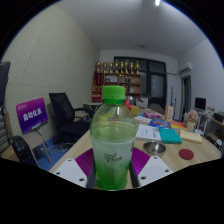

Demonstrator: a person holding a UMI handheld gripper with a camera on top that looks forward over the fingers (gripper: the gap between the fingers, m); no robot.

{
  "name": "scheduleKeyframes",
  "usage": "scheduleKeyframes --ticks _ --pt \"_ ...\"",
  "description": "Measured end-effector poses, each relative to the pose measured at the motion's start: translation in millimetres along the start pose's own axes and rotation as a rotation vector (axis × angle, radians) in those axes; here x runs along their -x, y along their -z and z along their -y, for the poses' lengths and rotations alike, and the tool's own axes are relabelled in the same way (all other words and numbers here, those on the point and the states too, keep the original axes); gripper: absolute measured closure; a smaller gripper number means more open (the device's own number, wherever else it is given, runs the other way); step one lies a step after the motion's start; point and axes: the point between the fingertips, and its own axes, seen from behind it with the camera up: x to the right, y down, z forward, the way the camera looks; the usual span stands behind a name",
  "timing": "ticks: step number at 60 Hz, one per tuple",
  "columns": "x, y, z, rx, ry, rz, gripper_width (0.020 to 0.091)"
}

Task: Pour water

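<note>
Bottle (113, 140) of clear plastic with a green cap fills the middle of my gripper view, standing upright between the two fingers, and it is the largest thing I see. It carries a pale green label around its body, and I can make out clear liquid inside, though I cannot read the level. My gripper (113, 165) has both purple pads (86, 161) pressed against the bottle's lower sides, one at each side with no gap that I can see, so I read the fingers as clamped on it. I cannot tell whether the bottle's base rests on anything, since its bottom is hidden at the foot of the view.

Beyond the bottle stretches a wooden table (175, 163), pale brown. On it, to the right of the bottle, sits a small metal bowl (155, 148), and further right a round dark red coaster (186, 154). Behind those lie some books (168, 134) and papers, among them one with a teal cover.

To the left of the table stands a black office chair (66, 113), and near it a purple sign (31, 116) with white writing that I cannot read. Against the far wall I see a shelf (118, 72) with a row of bottles on it.
</note>
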Motion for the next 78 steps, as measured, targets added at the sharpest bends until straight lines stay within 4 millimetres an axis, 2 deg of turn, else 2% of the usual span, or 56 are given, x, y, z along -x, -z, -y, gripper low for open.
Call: scheduleKeyframes --ticks 10,19,23,26,28,33,34,42,43,47,52,53,54,55,56,62,63,64,69,70,71,78 --pt "-9 -3 -4 -0.001 -0.050 0.021 0.0625" --pt "0 -2 0 -0.020 -0.036 0.072 0.0671" --pt "6 -3 8 -0.029 -0.108 0.115 0.0672" --pt "16 -5 18 -0.016 -0.241 0.152 0.0673" --pt "12 -9 20 -0.004 -0.359 0.195 0.0673" --pt "17 -11 34 0.055 -0.734 0.307 0.0674" --pt "23 -10 41 0.065 -0.821 0.317 0.0676" --pt "9 -14 57 0.155 -1.360 0.485 0.0676" --pt "20 0 68 0.170 -1.424 0.481 0.0677" --pt "14 8 73 0.190 -1.607 0.525 0.0673" --pt "11 16 80 0.210 -1.737 0.562 0.0677" --pt "9 15 89 0.221 -1.761 0.564 0.0677" --pt "9 18 90 0.227 -1.785 0.571 0.0673" --pt "10 6 84 0.229 -1.808 0.579 0.0672" --pt "10 7 86 0.236 -1.836 0.585 0.0675" --pt "10 28 95 0.279 -2.016 0.607 0.0674" --pt "19 35 106 0.287 -2.046 0.603 0.0671" --pt "18 38 106 0.293 -2.066 0.604 0.0671" --pt "18 45 105 0.307 -2.105 0.601 0.0674" --pt "8 53 91 0.308 -2.100 0.604 0.0677" --pt "19 47 103 0.311 -2.111 0.598 0.0675" --pt "22 64 94 0.328 -2.156 0.572 0.0675"
